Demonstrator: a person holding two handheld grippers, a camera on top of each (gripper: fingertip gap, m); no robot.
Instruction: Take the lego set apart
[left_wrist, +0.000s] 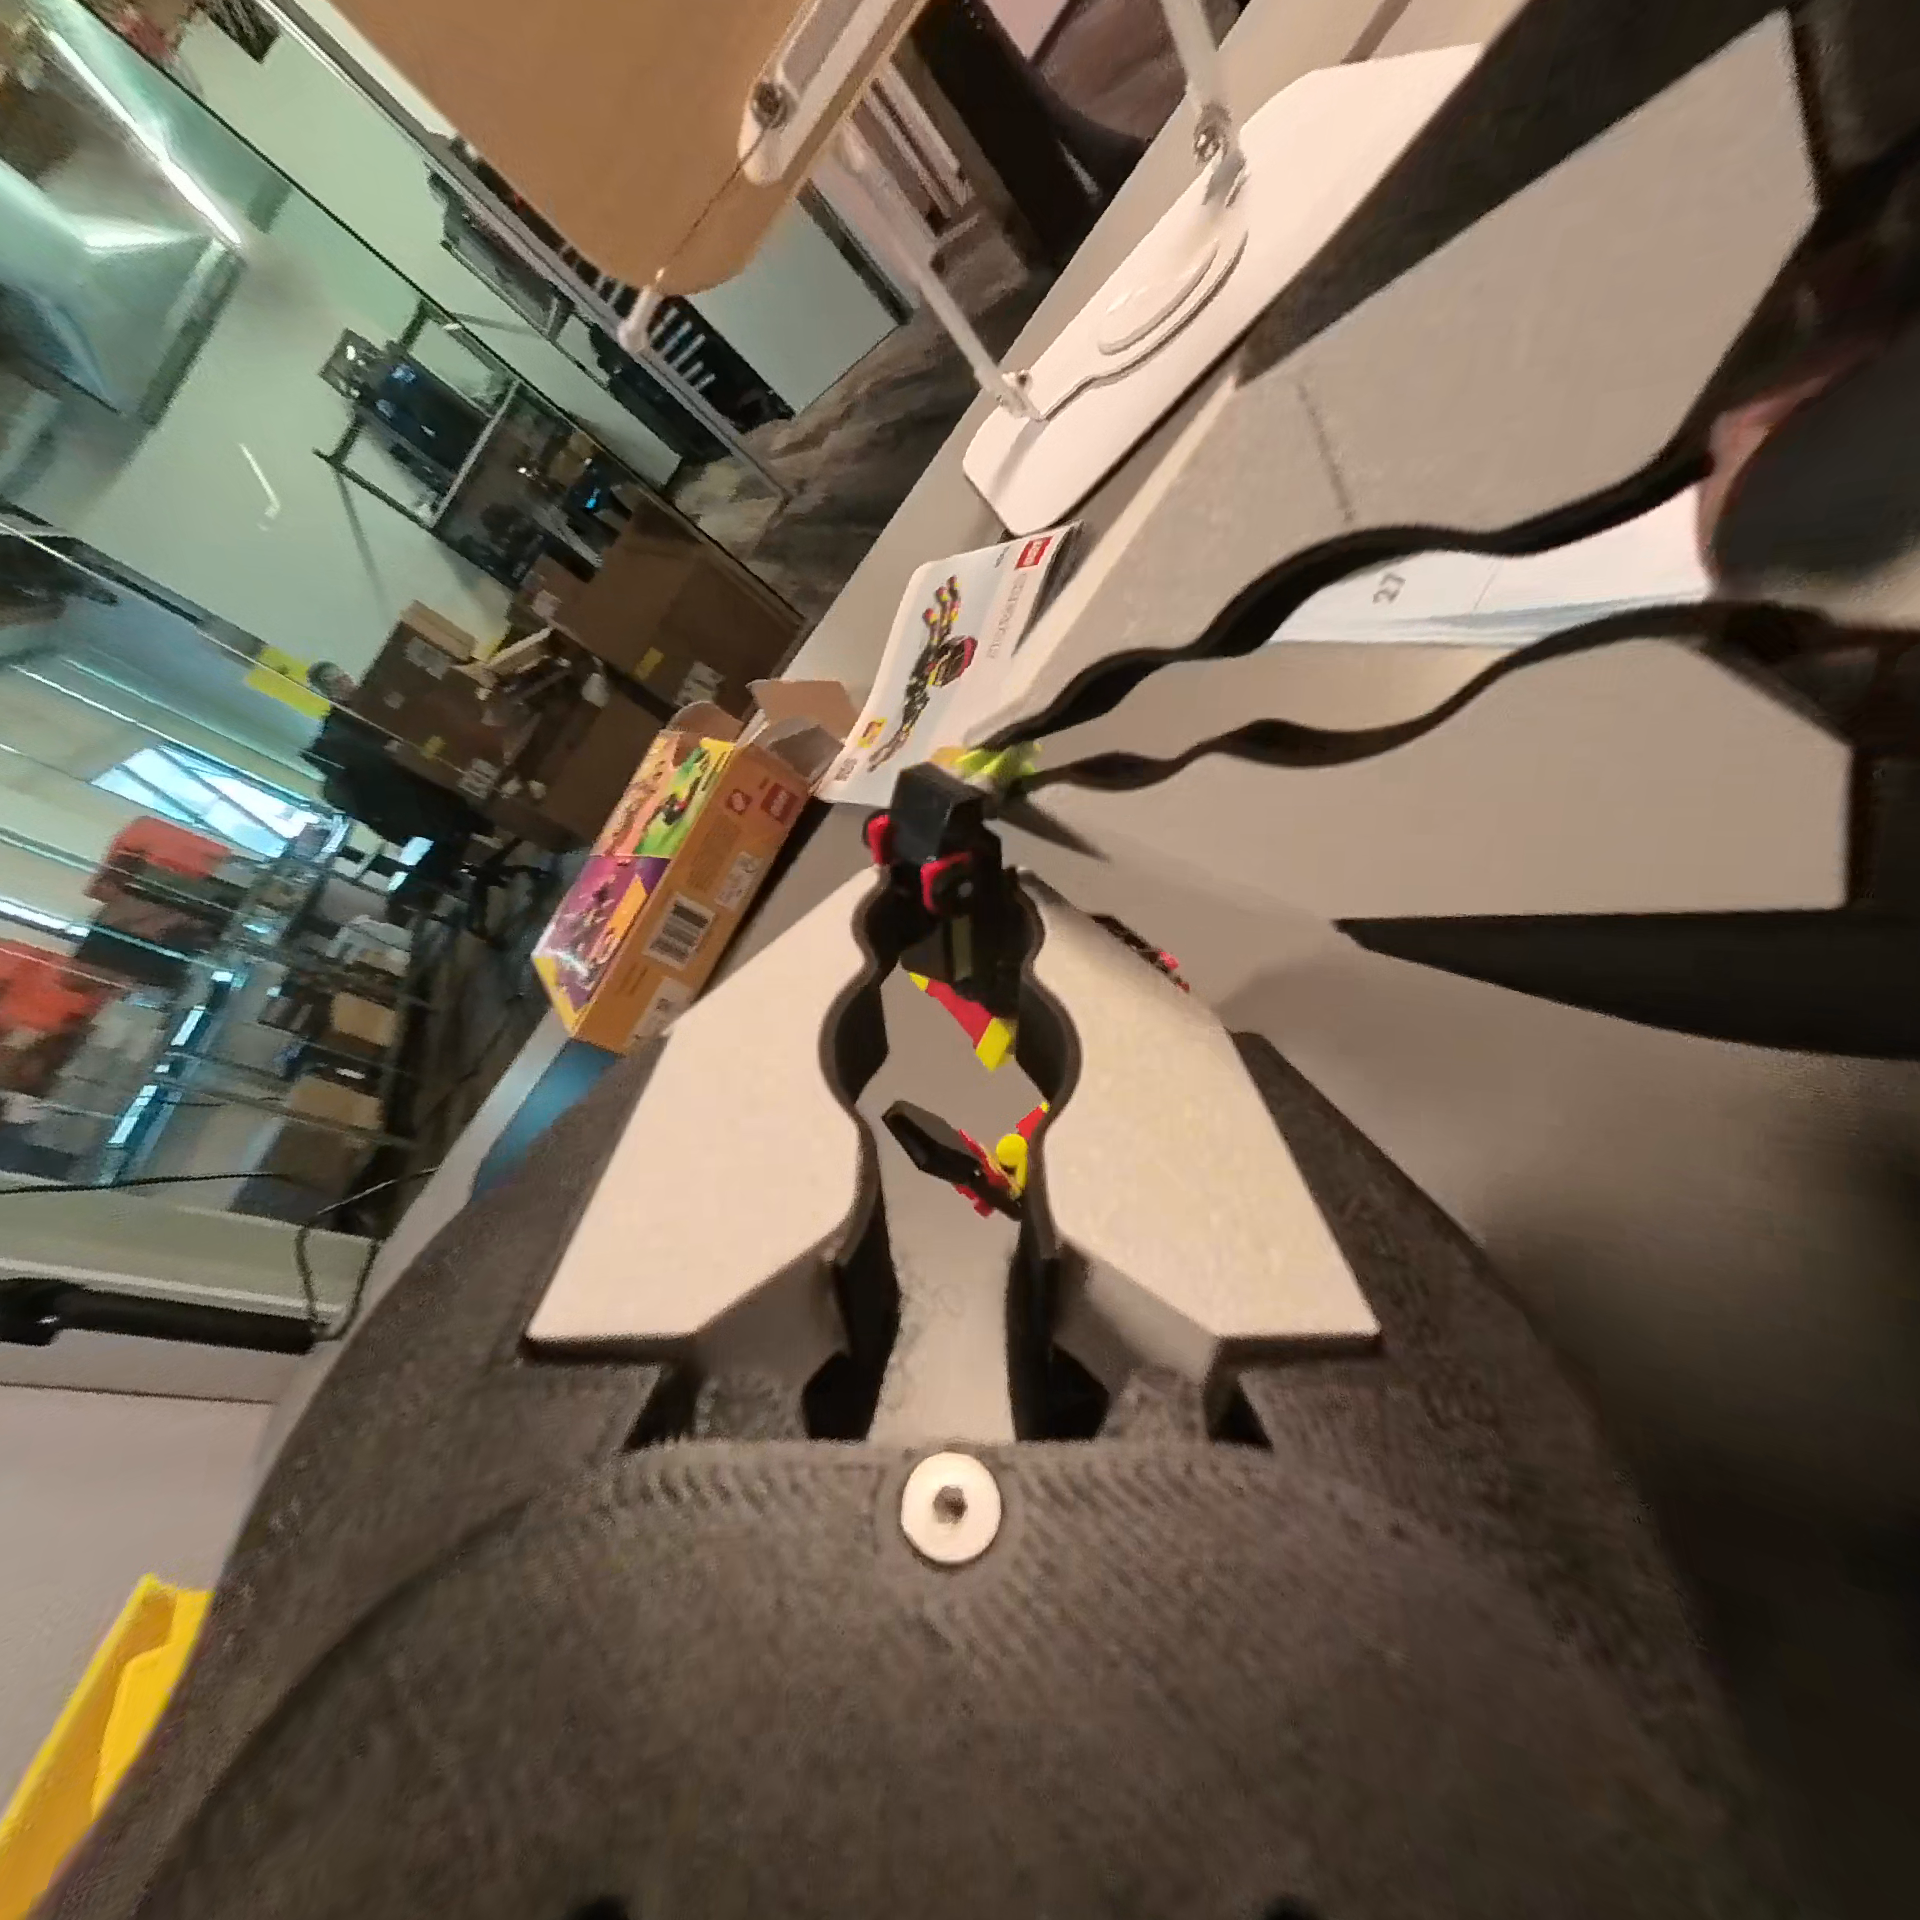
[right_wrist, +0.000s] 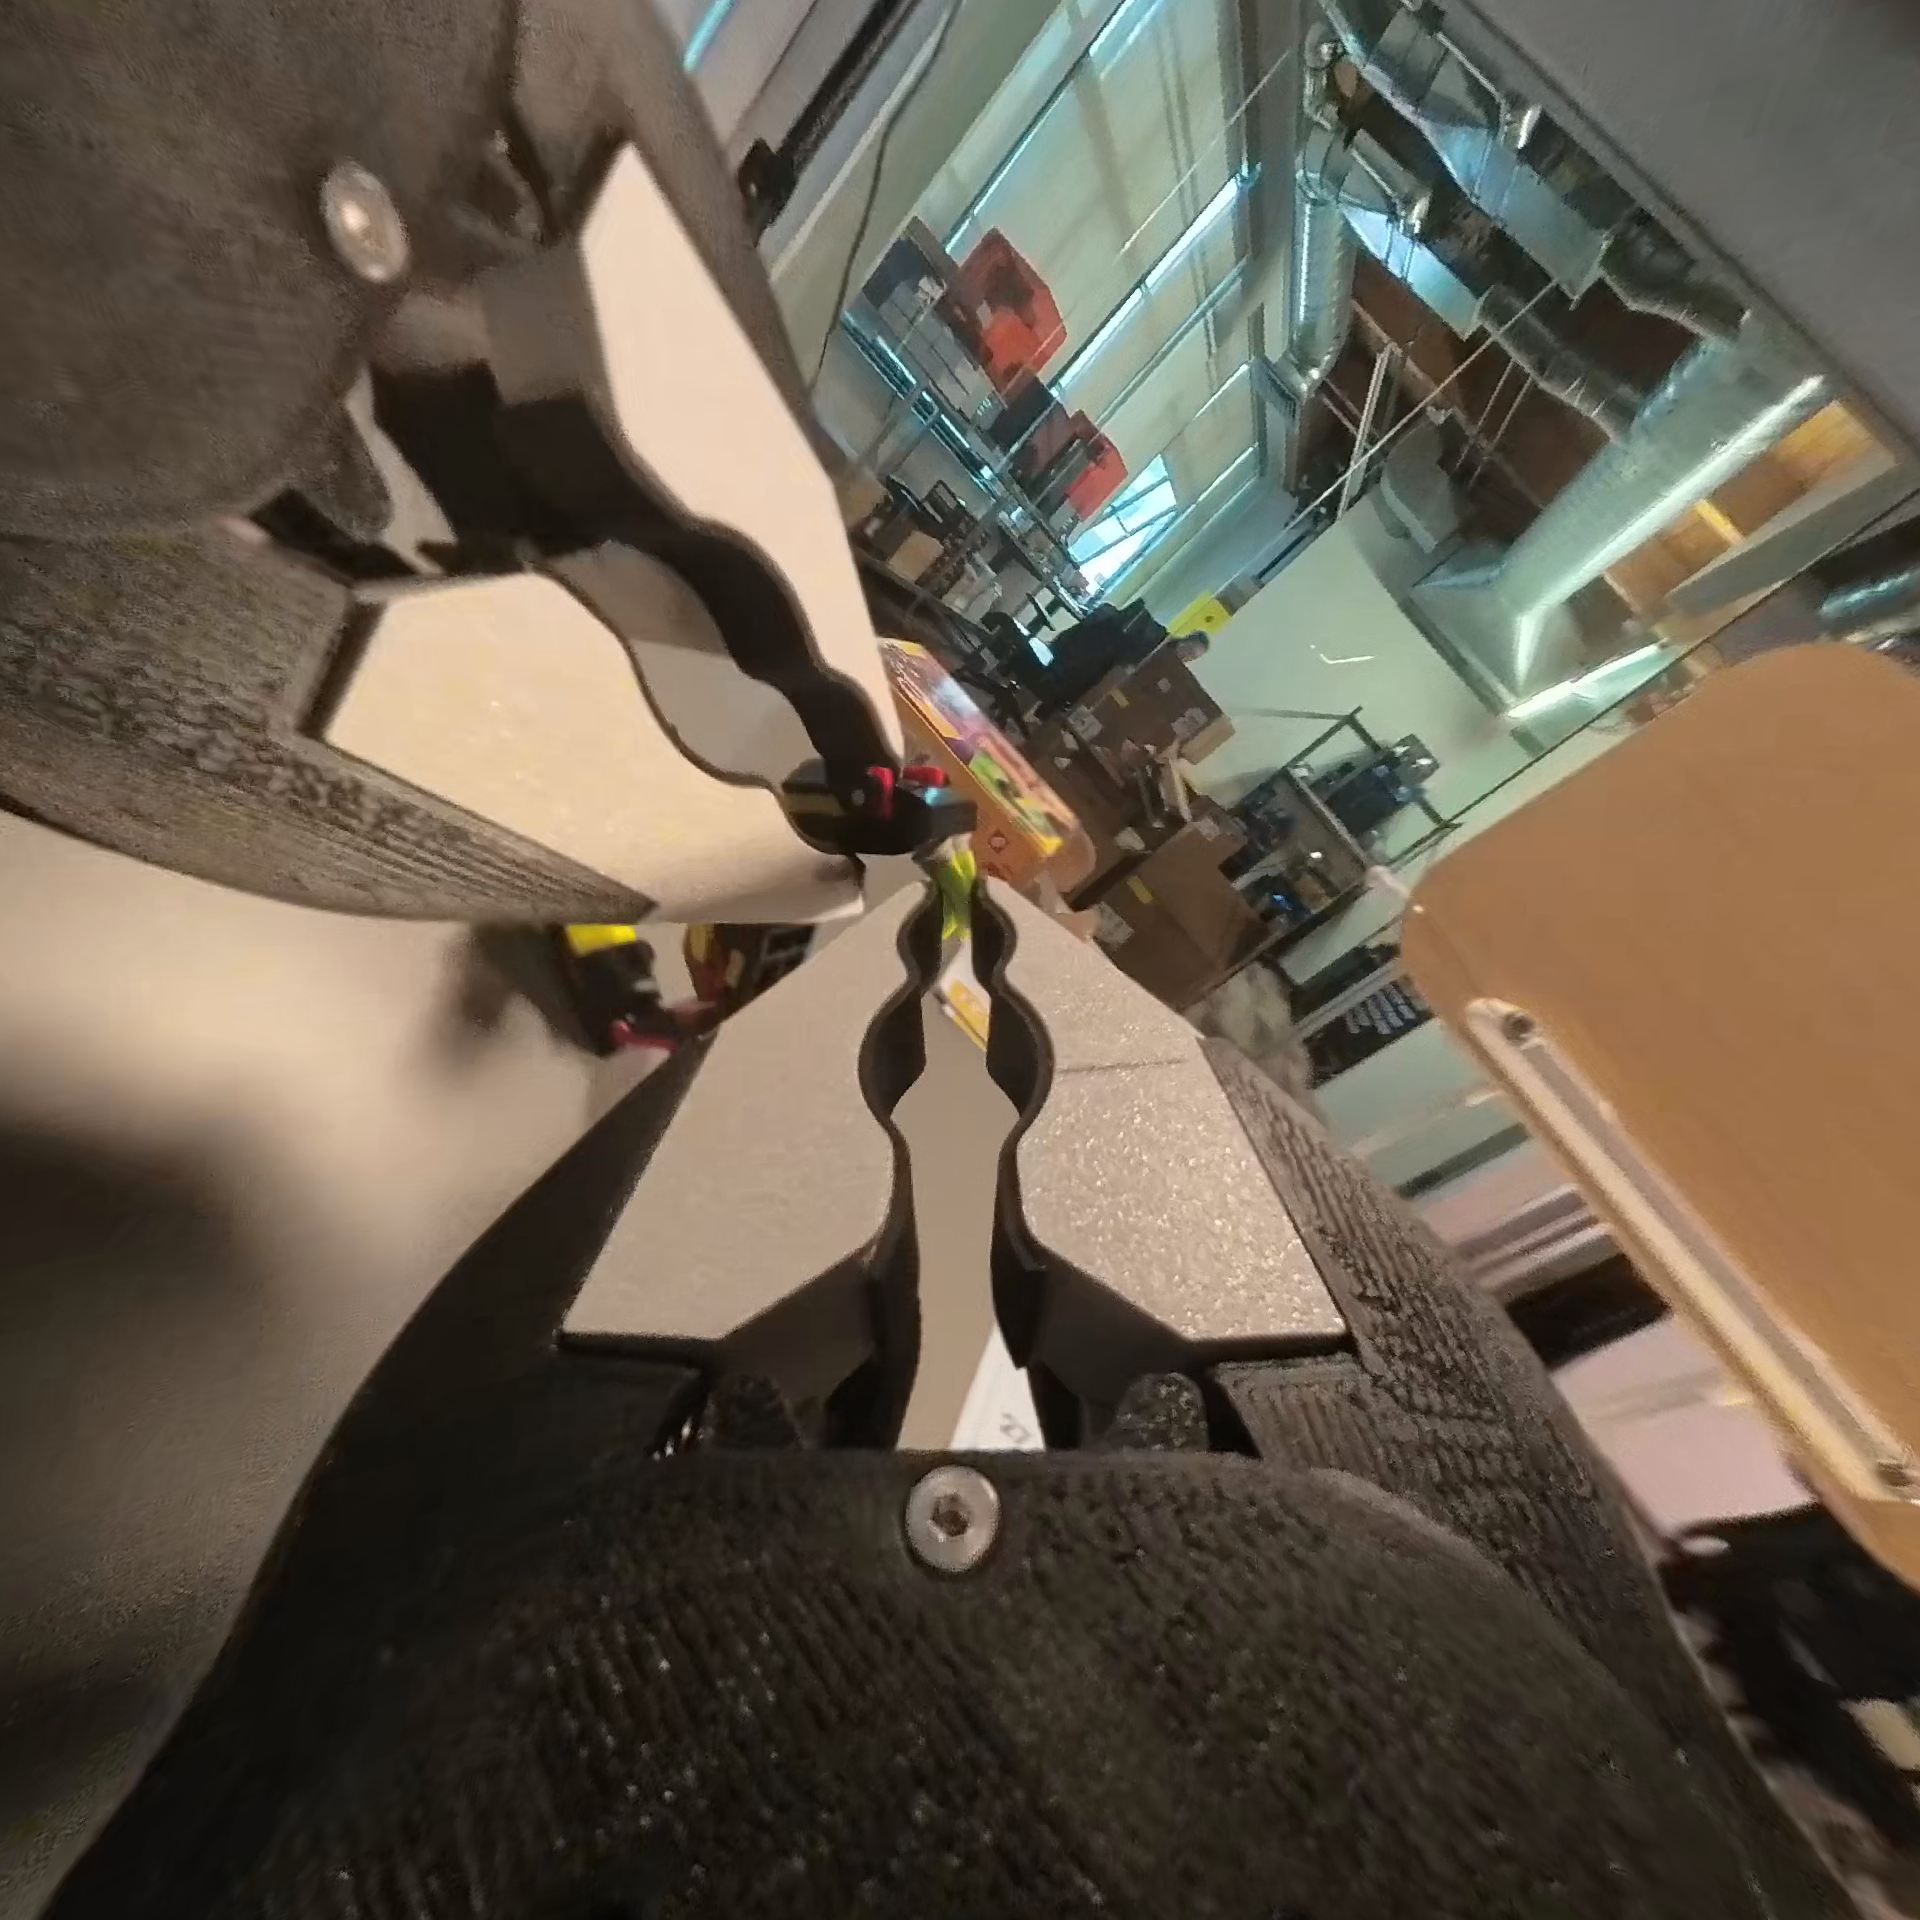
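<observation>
My left gripper (left_wrist: 951, 883) is clamped on the black-and-red lego model (left_wrist: 940, 862), held above the grey table (left_wrist: 1455, 831). My right gripper (right_wrist: 951, 904) pinches a lime-green piece (right_wrist: 954, 888) at the model's far end, tips meeting the left's. Loose red, yellow and black pieces (left_wrist: 987, 1153) lie on the table below. Box (left_wrist: 665, 883) and booklet (left_wrist: 935, 665) sit beyond.

left gripper (left_wrist: 951, 894) | clamps lego model (left_wrist: 951, 914) (right gripper (left_wrist: 1013, 774) pinching lime piece (left_wrist: 992, 762))
</observation>
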